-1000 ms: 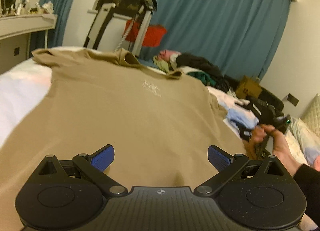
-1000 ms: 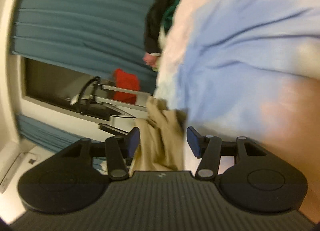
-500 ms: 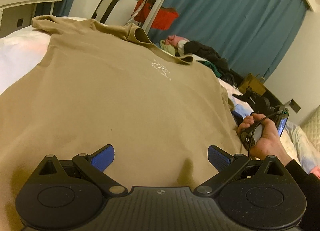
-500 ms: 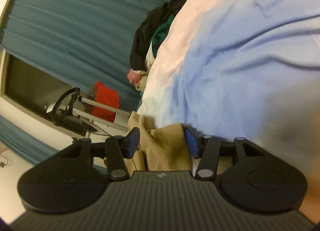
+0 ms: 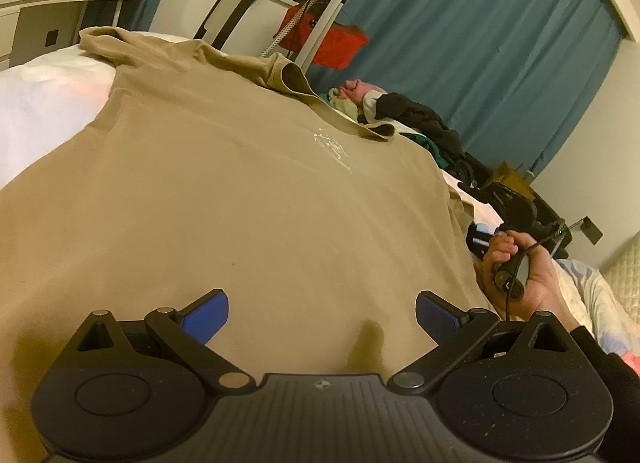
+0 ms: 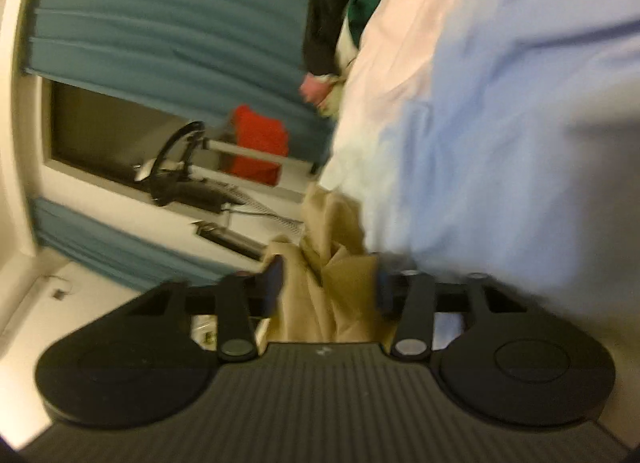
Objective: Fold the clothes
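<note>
Item: tan T-shirt (image 5: 248, 199), spread flat on the white bed (image 5: 44, 103).
Your left gripper (image 5: 320, 317) holds its fingers wide apart just above the shirt's lower part; your right gripper (image 6: 328, 287) has bunched shirt fabric between its fingers, blurred, grip uncertain.

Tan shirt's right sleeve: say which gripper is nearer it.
Right. The right gripper has the bunched right sleeve between its fingers; the left gripper hovers open over the tan shirt near its hem.
</note>
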Tool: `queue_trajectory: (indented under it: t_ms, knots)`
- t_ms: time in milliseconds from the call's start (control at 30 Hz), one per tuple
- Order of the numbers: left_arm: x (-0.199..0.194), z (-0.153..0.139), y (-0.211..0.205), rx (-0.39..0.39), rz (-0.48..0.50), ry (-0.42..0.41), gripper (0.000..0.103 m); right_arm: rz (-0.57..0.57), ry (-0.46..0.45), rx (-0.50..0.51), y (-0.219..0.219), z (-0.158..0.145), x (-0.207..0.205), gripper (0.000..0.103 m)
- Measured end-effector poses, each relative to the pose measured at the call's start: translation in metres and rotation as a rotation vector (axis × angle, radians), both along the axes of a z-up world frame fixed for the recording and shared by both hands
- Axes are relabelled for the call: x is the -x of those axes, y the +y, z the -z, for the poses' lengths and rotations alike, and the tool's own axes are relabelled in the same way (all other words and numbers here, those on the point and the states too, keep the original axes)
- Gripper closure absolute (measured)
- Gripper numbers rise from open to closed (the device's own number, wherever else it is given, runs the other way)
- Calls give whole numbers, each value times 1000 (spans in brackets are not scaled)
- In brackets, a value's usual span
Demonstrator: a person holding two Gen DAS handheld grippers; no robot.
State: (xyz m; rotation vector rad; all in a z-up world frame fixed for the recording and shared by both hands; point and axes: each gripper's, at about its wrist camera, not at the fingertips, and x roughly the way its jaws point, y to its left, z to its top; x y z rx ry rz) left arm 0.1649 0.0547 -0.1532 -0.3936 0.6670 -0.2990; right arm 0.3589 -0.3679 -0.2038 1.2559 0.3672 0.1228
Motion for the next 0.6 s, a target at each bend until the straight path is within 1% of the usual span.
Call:
queue_trajectory:
  t_ms: [67, 100, 133, 167, 300, 333, 433, 467, 533, 600]
  knots:
    - [1, 1, -2, -7, 7, -4, 2, -15, 29, 30, 2, 0, -7, 65]
    - [2, 1, -3, -11, 10, -6, 2, -25, 51, 51, 4, 1, -11, 71]
    - [2, 2, -4, -14, 12, -8, 2, -28, 82, 94, 8, 1, -14, 82]
    - [2, 2, -5, -16, 13, -10, 2, -31, 108, 135, 12, 1, -17, 86]
    - [3, 4, -8, -34, 17, -22, 2, -14, 71, 204, 17, -7, -11, 91]
    - [3, 4, -9, -40, 19, -25, 2, 9, 42, 219, 16, -11, -6, 91]
    - [5, 3, -11, -58, 24, -34, 2, 173, -128, 257, 7, -30, 30, 91]
    - [6, 3, -11, -61, 24, -37, 2, 225, -155, 252, 1, -34, 41, 91]
    - [8, 2, -10, -60, 22, -37, 2, 308, -162, 247, -11, -42, 58, 91]
    - [10, 1, -8, -53, 15, -35, 2, 362, -158, 279, -21, -49, 71, 91]
